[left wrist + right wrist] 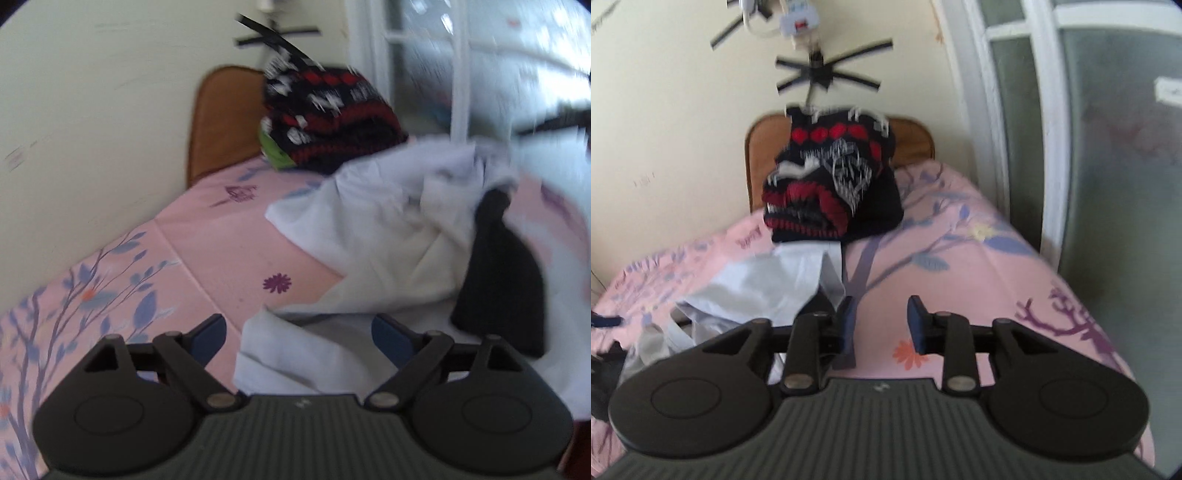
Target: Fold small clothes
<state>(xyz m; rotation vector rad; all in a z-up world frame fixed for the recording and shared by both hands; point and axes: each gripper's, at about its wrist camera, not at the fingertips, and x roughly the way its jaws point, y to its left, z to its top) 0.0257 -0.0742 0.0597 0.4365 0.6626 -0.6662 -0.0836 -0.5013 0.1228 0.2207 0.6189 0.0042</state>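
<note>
Both views are pretty blurry. The left gripper [299, 334] has its jaws spread wide with a corner of the crumpled white garment [369, 236] lying between them, but nothing's clamped. The right gripper [881, 321] is partly open over bare pink floral sheet [979, 258] (nothing in it). A folded dark knit sweater with red and white pattern [834, 184] sits at the far end by the brown headboard [221, 118], and a dark item [502, 273] lies on the white cloth.
</note>
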